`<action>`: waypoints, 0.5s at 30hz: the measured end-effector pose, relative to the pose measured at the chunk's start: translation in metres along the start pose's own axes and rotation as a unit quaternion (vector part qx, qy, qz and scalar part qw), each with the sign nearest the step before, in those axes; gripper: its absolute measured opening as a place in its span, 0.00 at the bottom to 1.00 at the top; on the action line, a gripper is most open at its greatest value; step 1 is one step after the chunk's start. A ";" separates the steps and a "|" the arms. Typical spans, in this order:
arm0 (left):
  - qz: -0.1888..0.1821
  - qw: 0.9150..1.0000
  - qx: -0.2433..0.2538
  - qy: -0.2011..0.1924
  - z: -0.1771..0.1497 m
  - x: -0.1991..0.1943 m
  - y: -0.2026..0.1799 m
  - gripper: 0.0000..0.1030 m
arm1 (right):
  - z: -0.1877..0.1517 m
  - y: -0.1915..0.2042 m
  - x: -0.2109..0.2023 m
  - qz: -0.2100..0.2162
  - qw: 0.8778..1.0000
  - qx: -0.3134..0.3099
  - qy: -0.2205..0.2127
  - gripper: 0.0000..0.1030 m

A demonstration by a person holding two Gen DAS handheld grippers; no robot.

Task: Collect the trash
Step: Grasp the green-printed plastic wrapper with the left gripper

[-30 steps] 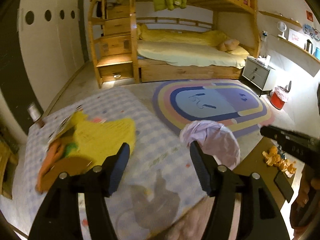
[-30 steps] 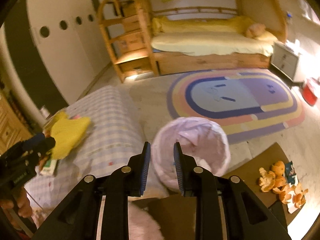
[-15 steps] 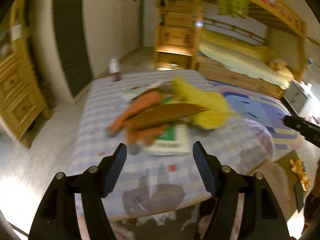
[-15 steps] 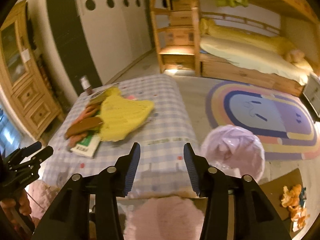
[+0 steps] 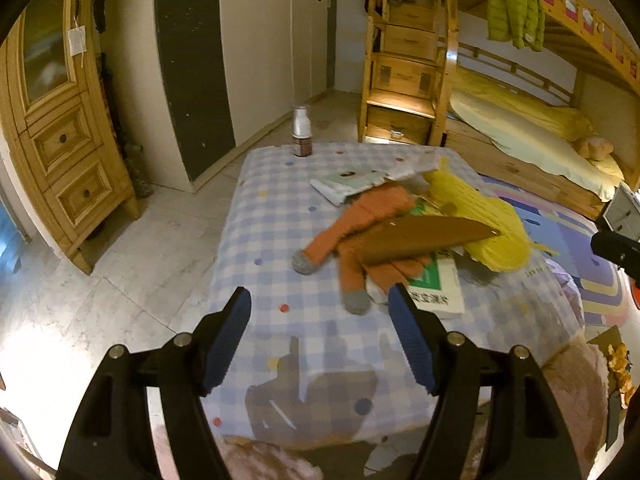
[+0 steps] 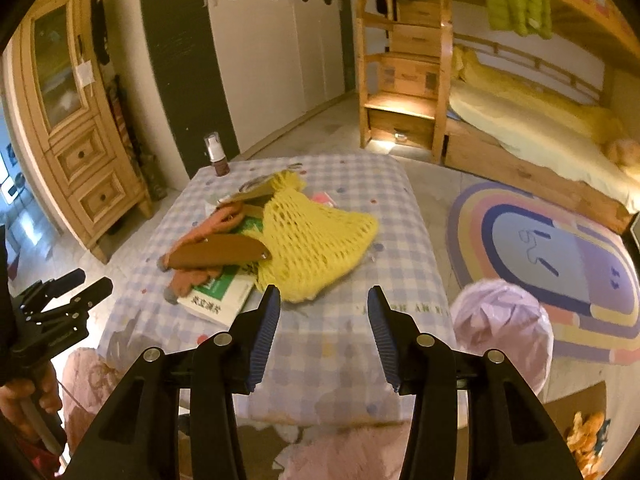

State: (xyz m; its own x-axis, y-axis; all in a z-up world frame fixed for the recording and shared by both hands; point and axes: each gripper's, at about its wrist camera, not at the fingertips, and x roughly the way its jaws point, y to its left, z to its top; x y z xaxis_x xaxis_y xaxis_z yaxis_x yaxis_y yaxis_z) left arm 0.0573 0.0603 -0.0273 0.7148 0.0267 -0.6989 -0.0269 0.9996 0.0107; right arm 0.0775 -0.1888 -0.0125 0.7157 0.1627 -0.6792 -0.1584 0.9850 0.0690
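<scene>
**On the checked bench: litter pile ahead of both grippers, net nearest the right**

On the bench point(image 6: 404, 216), mid-cloth, lies a heap. Likeliest trash, by my judgement, is the yellow net point(image 6: 316, 240). It looks like soft mesh packing.
- Net's long axis: far-left to near-right in the right wrist view. Its near edge lies just beyond the right gripper point(image 6: 323, 292) and slightly to its left.
- Right fingers spread, nothing between them; they have just been opening.
- Left gripper point(image 5: 318, 296) also spread and empty, recently widening. It faces the orange knit piece point(image 5: 360, 216) and the book point(image 5: 436, 288); the net sits farther off, up and to the right.
- Right hand is the nearer one for the net.
- A brown sheath-like piece point(image 6: 218, 254) lies across the knit and touches the net's left side.
- The lilac-lined bin point(image 6: 504, 320) stands on the floor beside the bench's right edge, close to the right gripper.
- Orange peel point(image 6: 588, 432) is on the floor beyond it.

Writing: dark characters on the book cover and small print along the cloth's hem, neither readable. The bottle point(image 5: 302, 132) label is illegible.
</scene>
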 end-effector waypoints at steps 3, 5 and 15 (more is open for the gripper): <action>0.011 1.000 -0.002 -0.002 0.007 0.005 0.009 0.69 | 0.014 0.011 0.010 0.007 1.000 -0.014 -0.001 0.46; 0.021 1.000 -0.003 -0.004 0.013 0.008 0.015 0.69 | 0.022 0.017 0.018 0.010 1.000 -0.020 -0.001 0.49; 0.047 0.999 0.001 0.005 0.033 0.040 0.032 0.70 | 0.064 0.050 0.084 0.015 0.999 -0.046 0.015 0.40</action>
State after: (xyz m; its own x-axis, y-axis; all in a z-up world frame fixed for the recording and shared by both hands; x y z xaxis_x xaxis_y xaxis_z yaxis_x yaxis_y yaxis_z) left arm 0.1082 0.0941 -0.0319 0.7016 0.1212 -0.7022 -0.0927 0.9926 0.0786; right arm 0.1733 -0.1223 -0.0188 0.6897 0.1893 -0.6989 -0.2431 0.9697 0.0228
